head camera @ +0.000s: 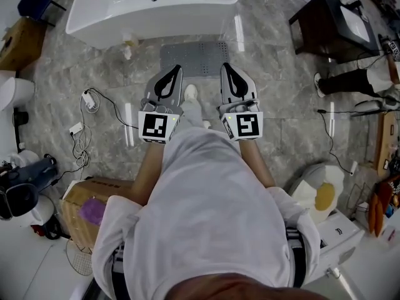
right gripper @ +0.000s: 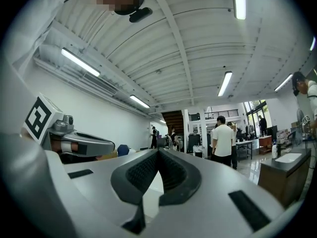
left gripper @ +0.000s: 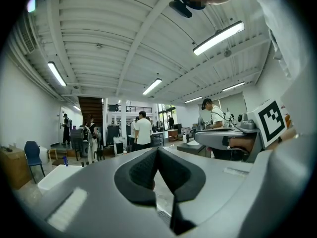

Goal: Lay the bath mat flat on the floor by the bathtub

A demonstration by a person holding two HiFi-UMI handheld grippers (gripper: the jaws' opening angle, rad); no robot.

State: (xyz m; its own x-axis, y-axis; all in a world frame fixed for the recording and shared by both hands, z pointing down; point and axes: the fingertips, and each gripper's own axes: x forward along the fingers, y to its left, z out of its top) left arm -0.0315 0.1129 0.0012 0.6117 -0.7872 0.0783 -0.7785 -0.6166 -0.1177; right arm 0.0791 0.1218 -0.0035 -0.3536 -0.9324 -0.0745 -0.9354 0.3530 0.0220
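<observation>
Grey and dotted with small marks, the bath mat (head camera: 195, 56) lies flat on the marble floor (head camera: 281, 136), just beside the white bathtub (head camera: 153, 8). Nearer the person, the left gripper (head camera: 177, 68) and right gripper (head camera: 225, 65) are held side by side above a white shoe (head camera: 190, 93), clear of the mat. Both pairs of jaws are pressed fully together with nothing between them. The only print that shows is the black-and-white square marker on each gripper's cube; no words are legible. The head view alone shows mat, tub, cables (head camera: 87, 99) and a cardboard box (head camera: 94, 195). The gripper views point upward instead, showing ceiling strip lights (left gripper: 218, 37) and people standing (right gripper: 223, 140) far back in the hall.
</observation>
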